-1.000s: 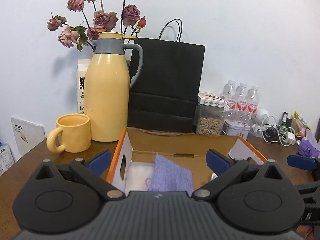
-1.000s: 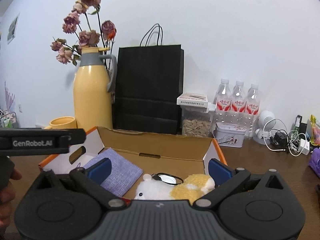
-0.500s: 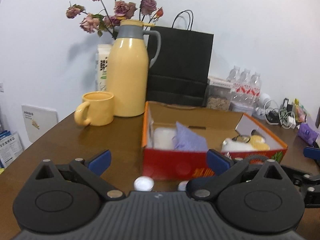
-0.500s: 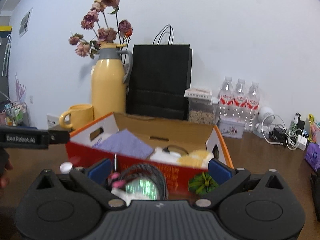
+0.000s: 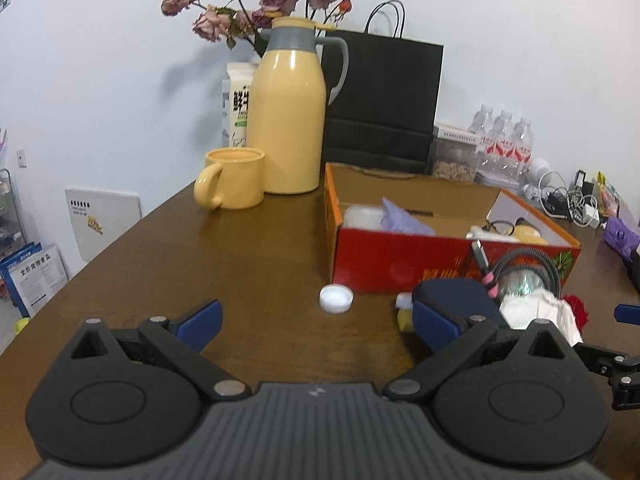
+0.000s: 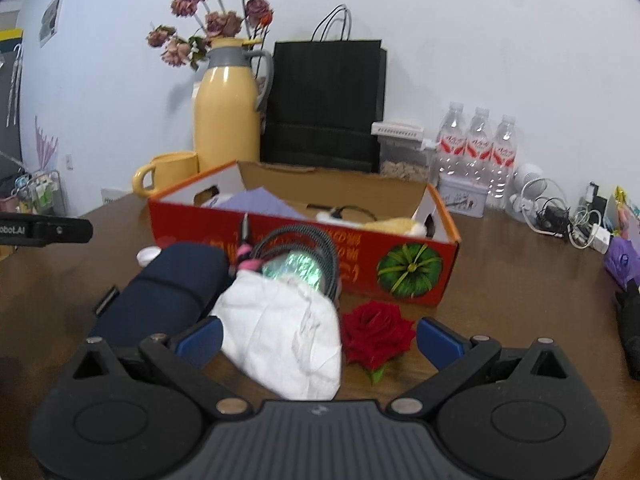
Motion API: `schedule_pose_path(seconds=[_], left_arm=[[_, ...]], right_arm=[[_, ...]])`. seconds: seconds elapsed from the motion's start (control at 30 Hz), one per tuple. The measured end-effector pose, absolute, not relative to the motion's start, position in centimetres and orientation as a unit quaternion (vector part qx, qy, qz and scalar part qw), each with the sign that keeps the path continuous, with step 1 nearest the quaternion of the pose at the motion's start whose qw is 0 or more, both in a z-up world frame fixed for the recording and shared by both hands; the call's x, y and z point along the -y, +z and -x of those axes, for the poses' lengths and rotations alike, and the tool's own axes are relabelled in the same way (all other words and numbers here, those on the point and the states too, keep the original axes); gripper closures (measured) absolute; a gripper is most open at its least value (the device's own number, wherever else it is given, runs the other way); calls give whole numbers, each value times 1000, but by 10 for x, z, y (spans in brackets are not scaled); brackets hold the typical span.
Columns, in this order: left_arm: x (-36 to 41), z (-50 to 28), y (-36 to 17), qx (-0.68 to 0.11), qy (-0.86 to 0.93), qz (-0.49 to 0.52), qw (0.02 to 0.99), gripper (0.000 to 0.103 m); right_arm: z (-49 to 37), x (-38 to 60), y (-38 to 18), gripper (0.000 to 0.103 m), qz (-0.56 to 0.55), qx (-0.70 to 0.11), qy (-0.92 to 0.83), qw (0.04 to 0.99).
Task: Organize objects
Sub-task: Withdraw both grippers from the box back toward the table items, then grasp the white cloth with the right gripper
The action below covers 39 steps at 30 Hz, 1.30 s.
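Both tongs spread, holding nothing: left tongs (image 5: pixel 316 316), right tongs (image 6: pixel 318 336). White cloth (image 6: pixel 286 340) looks soft, light; pinch its bunched top fold.

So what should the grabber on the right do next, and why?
Probably ease the right gripper forward and close on the crumpled white cloth. Its jaws are open and empty, and the cloth lies right between the fingers, outside the red cardboard box with the other loose things, such as the red rose. The left gripper is open too, with only a small white cap ahead.
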<state>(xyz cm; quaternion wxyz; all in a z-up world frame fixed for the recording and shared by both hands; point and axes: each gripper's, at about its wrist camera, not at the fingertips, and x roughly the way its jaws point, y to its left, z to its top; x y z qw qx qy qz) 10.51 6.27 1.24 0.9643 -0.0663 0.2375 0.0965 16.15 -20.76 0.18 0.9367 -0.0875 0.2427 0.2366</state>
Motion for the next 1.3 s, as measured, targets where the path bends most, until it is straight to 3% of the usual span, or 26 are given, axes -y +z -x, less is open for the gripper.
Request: schedule_pose_path(seconds=[0.37,0.57,0.7,1.2,1.3], left_arm=[[-68,-94,15,-243,107,67,962,0],[-66,-94,15,-248,110,66,960,0],[-64,-94,14,-249,108,65,960,0],[-64,-91,10,-251,110,66,960,0],[-64,-91,9,-252,111,68,959,0]], right_arm=[[-175,172,-18,0,172,-261,261,913],[-183,163,-24,6,190,-263,280,904],[-187,167,-24,18,173,-269,289,903],[-176,169,-20,29,181,-245,282,910],[-174,172,-19,43,174,-239,279,914]])
